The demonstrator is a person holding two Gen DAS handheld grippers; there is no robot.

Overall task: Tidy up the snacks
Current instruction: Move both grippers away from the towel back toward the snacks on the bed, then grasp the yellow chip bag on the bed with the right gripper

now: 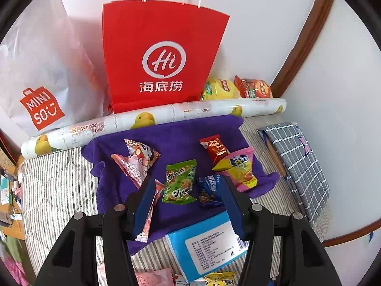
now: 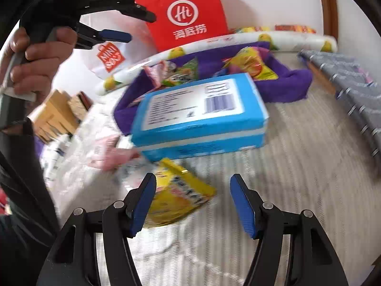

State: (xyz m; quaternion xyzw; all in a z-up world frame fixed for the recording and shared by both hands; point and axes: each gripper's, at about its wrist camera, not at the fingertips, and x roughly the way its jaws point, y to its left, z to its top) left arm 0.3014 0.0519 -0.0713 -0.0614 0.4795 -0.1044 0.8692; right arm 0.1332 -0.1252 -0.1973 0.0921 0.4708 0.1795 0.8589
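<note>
Judged from how things lie, the sorting is partly done: several packets are gathered on the purple towel (image 1: 171,138) ahead of the left tool (image 1: 187,200), which is spread and holds nothing. From left to right there lie a pink packet (image 1: 135,164), a green packet (image 1: 181,181), a dark blue packet (image 1: 209,190) and a pink-and-yellow packet (image 1: 240,169). Off the towel, a yellow snack packet (image 2: 181,195) is seen on the striped bed, between the spread fingers of the right tool (image 2: 193,202), glossy and crinkled, just below the blue box (image 2: 200,114).
</note>
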